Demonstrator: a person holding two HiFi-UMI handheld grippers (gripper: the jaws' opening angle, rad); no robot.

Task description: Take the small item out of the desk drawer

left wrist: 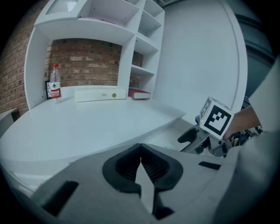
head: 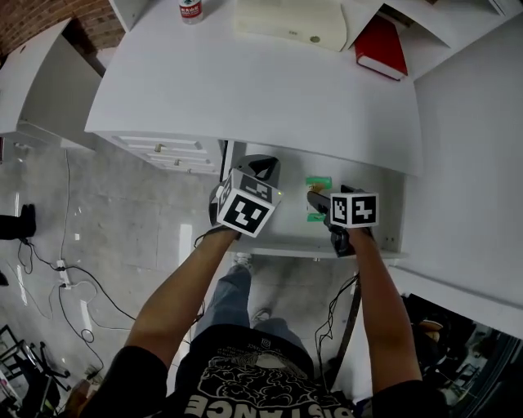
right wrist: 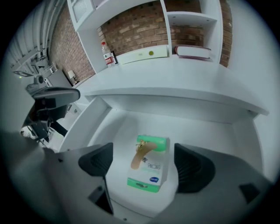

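Note:
The desk drawer (head: 327, 247) stands pulled out under the white desk top (head: 245, 90). In it lies a small green and white box (head: 319, 182) with a tan strip pictured on its lid. My right gripper (head: 331, 196) hovers over that box. In the right gripper view the box (right wrist: 151, 173) lies flat on the drawer floor (right wrist: 131, 127) between the wide-apart jaws of the right gripper (right wrist: 144, 162), and neither pad touches it. My left gripper (head: 260, 169) is held left of the drawer, at the desk edge. The left gripper (left wrist: 141, 162) is shut with nothing in it.
On the desk top stand a water bottle (head: 190, 10), a flat cream box (head: 290, 22) and a red book (head: 381, 46). Shelves (left wrist: 144, 43) rise at the back. A small drawer unit (head: 163, 152) sits left of the drawer. Cables (head: 65, 277) lie on the floor.

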